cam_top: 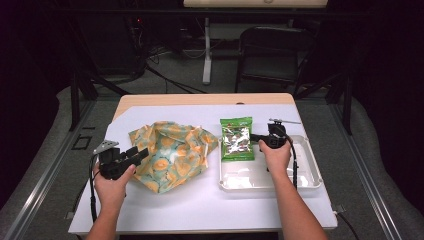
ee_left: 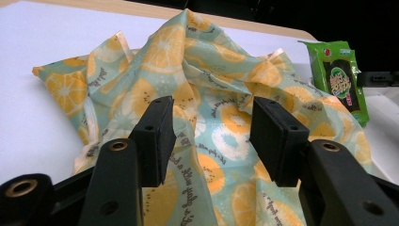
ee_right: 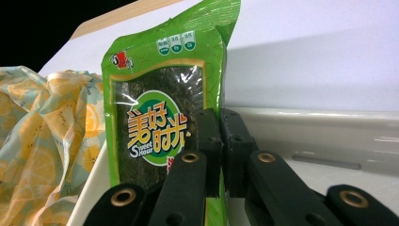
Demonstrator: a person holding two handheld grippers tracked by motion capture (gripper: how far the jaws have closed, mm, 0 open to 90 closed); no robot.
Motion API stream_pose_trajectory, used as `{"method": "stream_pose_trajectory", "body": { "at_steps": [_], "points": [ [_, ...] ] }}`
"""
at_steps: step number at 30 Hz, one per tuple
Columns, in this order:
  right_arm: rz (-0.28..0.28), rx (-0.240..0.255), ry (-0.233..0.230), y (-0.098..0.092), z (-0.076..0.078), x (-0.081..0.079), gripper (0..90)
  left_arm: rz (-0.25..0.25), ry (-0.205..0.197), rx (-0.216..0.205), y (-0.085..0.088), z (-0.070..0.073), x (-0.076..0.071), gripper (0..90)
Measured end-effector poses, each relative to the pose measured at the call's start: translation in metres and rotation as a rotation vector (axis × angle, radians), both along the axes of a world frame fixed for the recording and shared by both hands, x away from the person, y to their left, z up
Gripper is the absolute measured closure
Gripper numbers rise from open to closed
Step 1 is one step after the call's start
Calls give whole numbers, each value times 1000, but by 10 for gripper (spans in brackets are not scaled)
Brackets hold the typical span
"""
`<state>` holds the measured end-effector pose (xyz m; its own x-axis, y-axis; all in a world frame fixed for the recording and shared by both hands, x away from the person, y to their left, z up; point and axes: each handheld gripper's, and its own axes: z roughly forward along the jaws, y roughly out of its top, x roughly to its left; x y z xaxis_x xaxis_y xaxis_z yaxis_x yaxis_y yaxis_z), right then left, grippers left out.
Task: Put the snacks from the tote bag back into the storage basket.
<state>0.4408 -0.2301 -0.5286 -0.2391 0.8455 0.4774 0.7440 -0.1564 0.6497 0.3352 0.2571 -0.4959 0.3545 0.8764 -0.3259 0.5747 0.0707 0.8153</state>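
Green foil identifies the snack packet (ee_right: 160, 117), which we hold by its side edge in the right gripper (cam_top: 264, 138); those jaws are pinched nearly together on the thin seam. The packet stands over the left rim of the white tray (cam_top: 312, 165), beside the lemon-print cloth bag (cam_top: 172, 152). Our left gripper (ee_left: 214, 134) has its jaws spread wide, with nothing gripped, aimed at the bag. Risk: the slim edge grip may slip, dropping the packet outside the bag, since its mouth is not yet held open.
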Motion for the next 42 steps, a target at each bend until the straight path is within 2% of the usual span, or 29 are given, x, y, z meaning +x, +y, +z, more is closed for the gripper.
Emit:
{"method": "stream_pose_trajectory", "body": {
  "at_steps": [8, 21, 29, 38, 42],
  "points": [
    [10, -17, -5, 2, 0, -1, 813, 12, -3, -11, 2, 0, -1, 494],
    [8, -58, -38, 8, 3, -5, 626, 19, -8, -10, 5, 0, -2, 485],
    [8, -75, -59, 10, 7, -8, 572, 23, -14, -3, 6, 0, -4, 477],
    [23, -129, -92, 10, 7, -8, 491, 29, -14, -1, 8, 0, -4, 472],
    [23, -132, -99, 9, 8, -8, 472, 32, -11, -4, 9, -1, -5, 470]
  ]
}}
